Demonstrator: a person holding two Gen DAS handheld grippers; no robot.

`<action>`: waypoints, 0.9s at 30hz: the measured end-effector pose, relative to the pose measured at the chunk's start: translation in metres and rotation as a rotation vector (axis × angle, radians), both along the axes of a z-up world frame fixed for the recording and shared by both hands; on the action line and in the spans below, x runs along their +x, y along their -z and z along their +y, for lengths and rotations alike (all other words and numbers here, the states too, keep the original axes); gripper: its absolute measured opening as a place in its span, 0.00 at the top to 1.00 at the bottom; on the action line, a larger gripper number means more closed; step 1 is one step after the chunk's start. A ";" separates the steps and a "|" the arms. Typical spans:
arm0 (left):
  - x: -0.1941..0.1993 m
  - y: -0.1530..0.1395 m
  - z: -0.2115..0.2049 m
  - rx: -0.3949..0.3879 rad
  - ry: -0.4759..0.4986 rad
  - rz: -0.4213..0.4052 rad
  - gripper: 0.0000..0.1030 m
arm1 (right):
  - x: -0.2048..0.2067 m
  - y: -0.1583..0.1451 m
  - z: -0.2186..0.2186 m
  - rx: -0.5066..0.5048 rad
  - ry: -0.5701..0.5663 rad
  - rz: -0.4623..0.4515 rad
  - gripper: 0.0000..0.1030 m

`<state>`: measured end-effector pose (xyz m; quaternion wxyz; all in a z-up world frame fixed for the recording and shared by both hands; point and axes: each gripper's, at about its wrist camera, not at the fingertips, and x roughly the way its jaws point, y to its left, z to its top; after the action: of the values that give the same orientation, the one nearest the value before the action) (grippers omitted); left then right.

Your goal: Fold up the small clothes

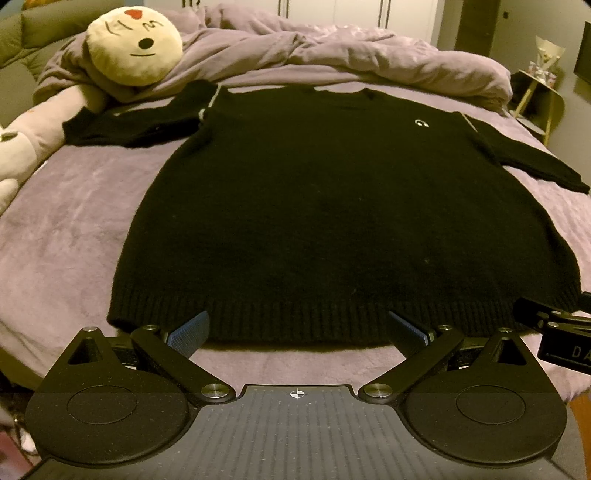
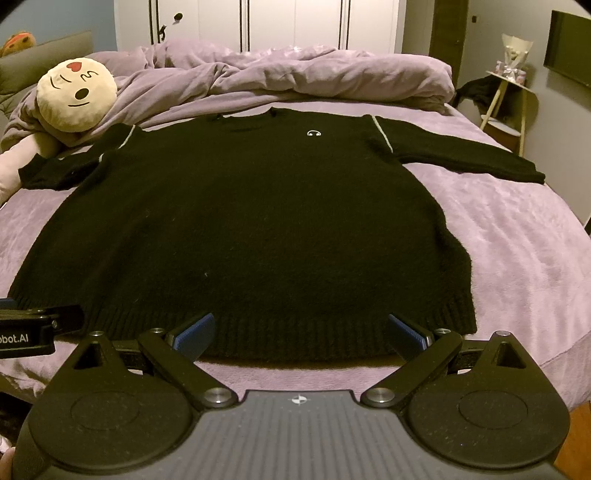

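Sweater (image 1: 332, 206): black knit, spread flat and front-up on the bed (image 1: 66, 229), ribbed hem nearest, neckline at the far end – small white emblem on the chest.
Left sleeve (image 1: 129, 127): stretched out to the left, cuff just beside the pale plush toy.
Right sleeve (image 2: 465, 155): laid out to the right, angled slightly toward the near side, cuff resting on the purple sheet.
Left gripper (image 1: 297, 328): low at the near edge of the sweater, toward the hem's left part; blue-padded fingers (image 1: 188, 332) spread wide, holding nothing, tips over the ribbing (contact with the cloth cannot be told).
Right gripper (image 2: 299, 330): likewise at the near hem, toward its right part; fingers (image 2: 408, 332) wide apart and empty – tips over the rib band, hem edge crossing between them.
Grippers together: side by side, each one's edge showing at the border of the other's view.
Duvet (image 2: 295, 74): lilac, bunched in a heap across the far end of the bed, beyond the neckline.
Round cushion (image 1: 135, 46): cream, kissing face with a red heart, propped on the duvet at far left.
Plush toy (image 1: 22, 147): pale, lying along the bed's left edge.
Side table (image 2: 511, 99): slim-legged, far right beside the bed, small things on top too blurred to name.
Wardrobe doors (image 2: 295, 22): white, behind the bed.
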<state>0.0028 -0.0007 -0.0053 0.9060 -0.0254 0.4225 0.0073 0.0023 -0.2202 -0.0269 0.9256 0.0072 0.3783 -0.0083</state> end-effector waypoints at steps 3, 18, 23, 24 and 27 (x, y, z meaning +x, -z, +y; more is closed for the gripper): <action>-0.001 0.000 0.000 -0.002 0.000 0.001 0.00 | 0.001 -0.002 -0.001 0.000 0.001 -0.001 0.04; 0.000 0.000 -0.001 -0.007 0.003 0.002 0.00 | -0.001 0.000 -0.004 0.001 0.015 -0.006 0.04; 0.001 0.000 -0.003 -0.008 0.004 0.004 0.00 | -0.001 0.000 -0.005 0.001 0.015 -0.007 0.04; 0.001 0.000 -0.003 -0.009 0.004 0.005 0.00 | -0.001 0.000 -0.005 0.000 0.015 -0.007 0.04; 0.001 0.000 -0.003 -0.009 0.005 0.005 0.00 | -0.001 0.000 -0.006 0.000 0.019 -0.009 0.04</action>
<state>0.0034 -0.0038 -0.0050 0.9048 -0.0285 0.4248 0.0030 0.0009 -0.2261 -0.0272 0.9272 0.0110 0.3741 -0.0171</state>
